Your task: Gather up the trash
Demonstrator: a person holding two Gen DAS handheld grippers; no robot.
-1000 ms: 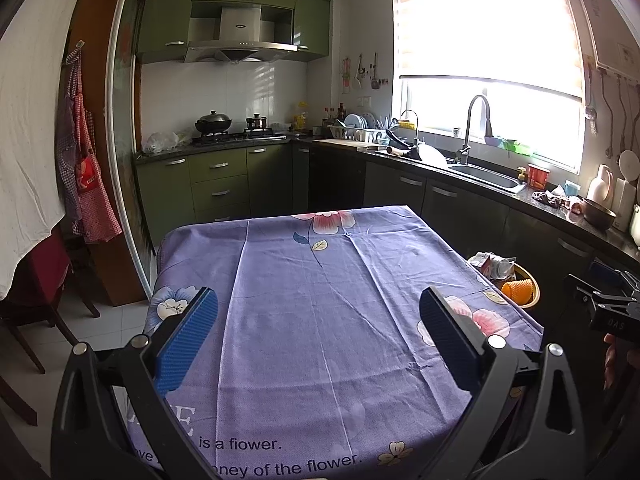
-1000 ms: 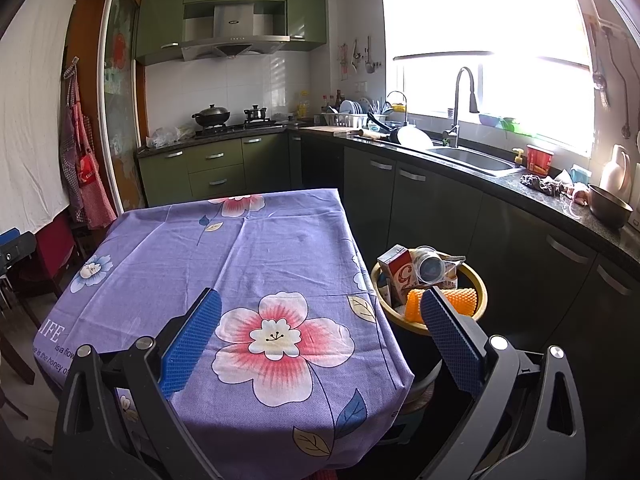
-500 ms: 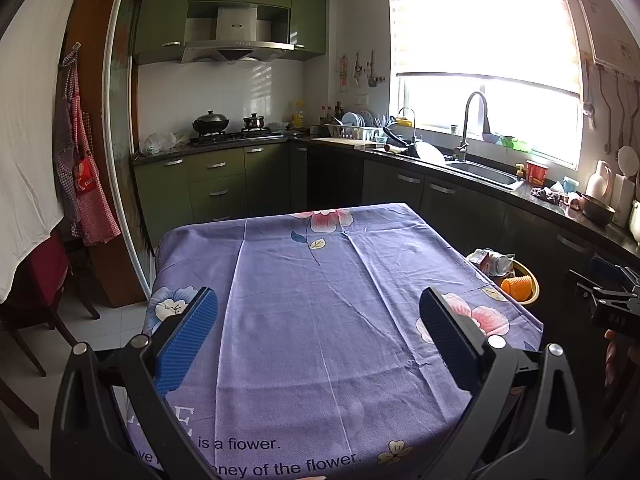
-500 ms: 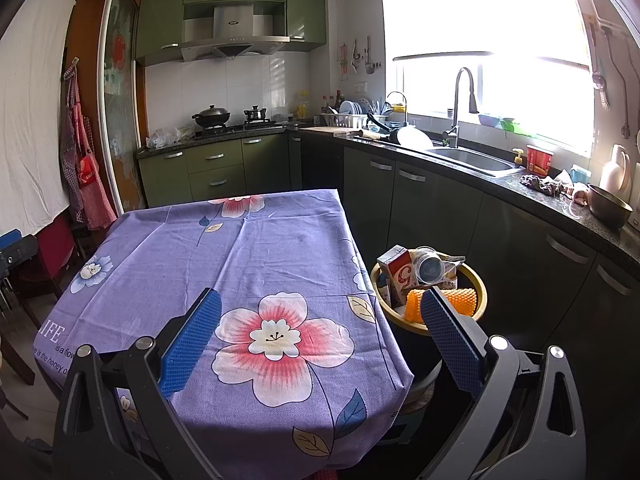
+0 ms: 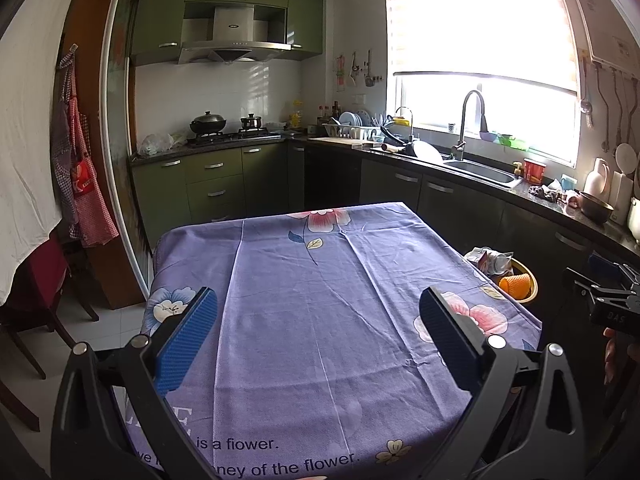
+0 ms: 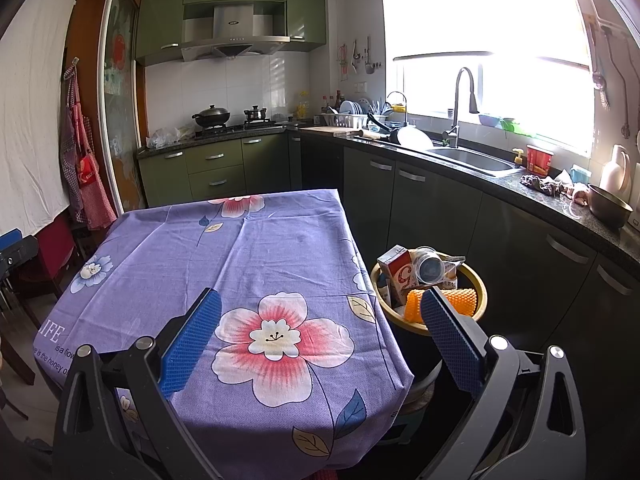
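A yellow-rimmed trash bin (image 6: 482,294) stands on the floor to the right of the table. It holds a red and white carton (image 6: 396,274), a clear plastic cup (image 6: 430,266) and an orange textured cup (image 6: 460,300). The bin also shows in the left wrist view (image 5: 530,280) past the table's right edge. My left gripper (image 5: 318,308) is open and empty above the near part of the table. My right gripper (image 6: 320,310) is open and empty above the table's near right corner, its right finger in front of the bin.
The table carries a purple flowered cloth (image 5: 320,280). Dark cabinets and a counter with a sink (image 6: 468,158) run along the right. A stove with pots (image 6: 212,116) is at the back. A red chair (image 5: 36,280) stands at the left.
The left wrist view has shifted slightly, so the table sits a little lower and more to the right. The right gripper has not moved. Both stay open.
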